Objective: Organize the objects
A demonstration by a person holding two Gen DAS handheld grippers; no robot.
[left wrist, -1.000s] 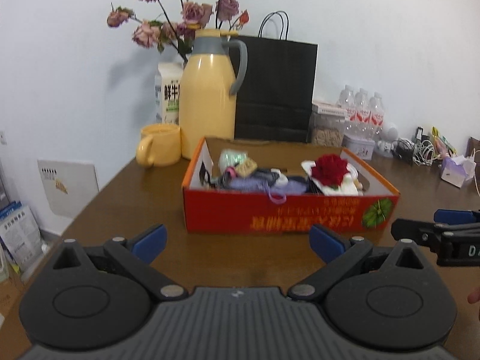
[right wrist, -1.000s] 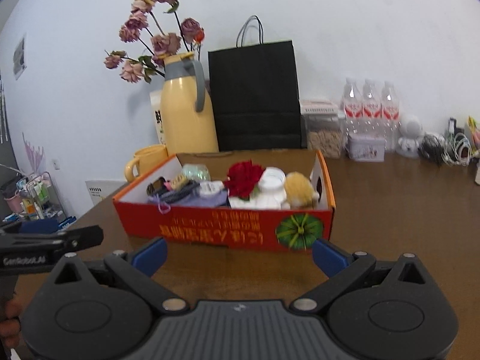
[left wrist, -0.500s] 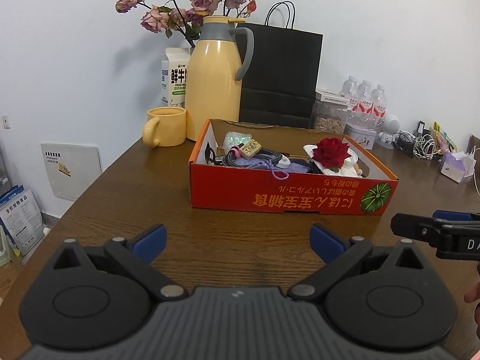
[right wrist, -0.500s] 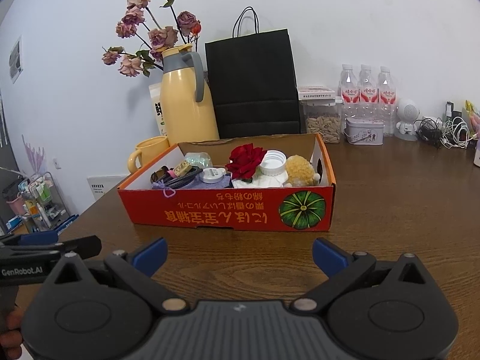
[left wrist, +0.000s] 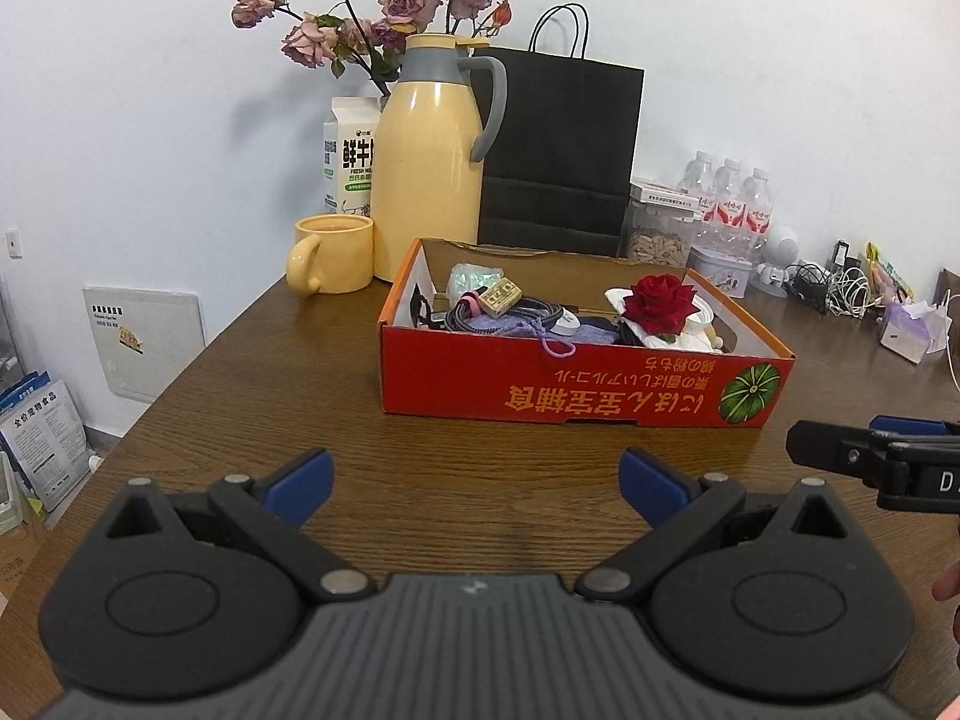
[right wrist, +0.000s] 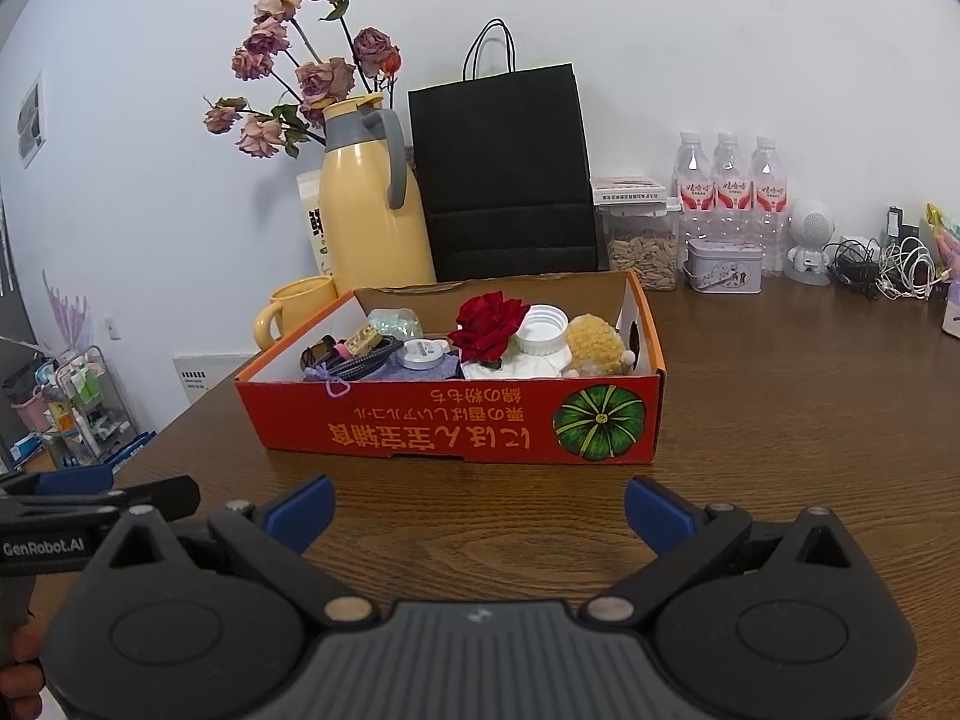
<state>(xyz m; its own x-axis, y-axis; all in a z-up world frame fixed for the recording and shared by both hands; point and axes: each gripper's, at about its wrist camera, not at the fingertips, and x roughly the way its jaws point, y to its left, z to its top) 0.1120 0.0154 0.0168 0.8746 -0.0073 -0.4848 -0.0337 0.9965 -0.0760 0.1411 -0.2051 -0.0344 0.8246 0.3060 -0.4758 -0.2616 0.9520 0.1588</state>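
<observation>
A red cardboard box (left wrist: 576, 384) stands on the brown table (left wrist: 288, 396), also in the right wrist view (right wrist: 456, 420). It holds a red rose (left wrist: 659, 295) (right wrist: 487, 324), a coiled cable (left wrist: 510, 309), a purple pouch (right wrist: 414, 367), a white lid (right wrist: 543, 329) and a yellow plush (right wrist: 594, 343). My left gripper (left wrist: 474, 474) is open and empty, short of the box. My right gripper (right wrist: 477, 501) is open and empty, also short of it.
Behind the box stand a yellow thermos (left wrist: 429, 162), a yellow mug (left wrist: 330, 252), a milk carton (left wrist: 351, 156), a black paper bag (left wrist: 561, 150), a seed jar (right wrist: 639, 240) and water bottles (right wrist: 729, 192). Cables (right wrist: 888, 267) lie at the far right. The table edge runs along the left.
Both grippers have pulled back and risen a little; the box now looks smaller, with more of its inside showing. Both stay open and empty.
</observation>
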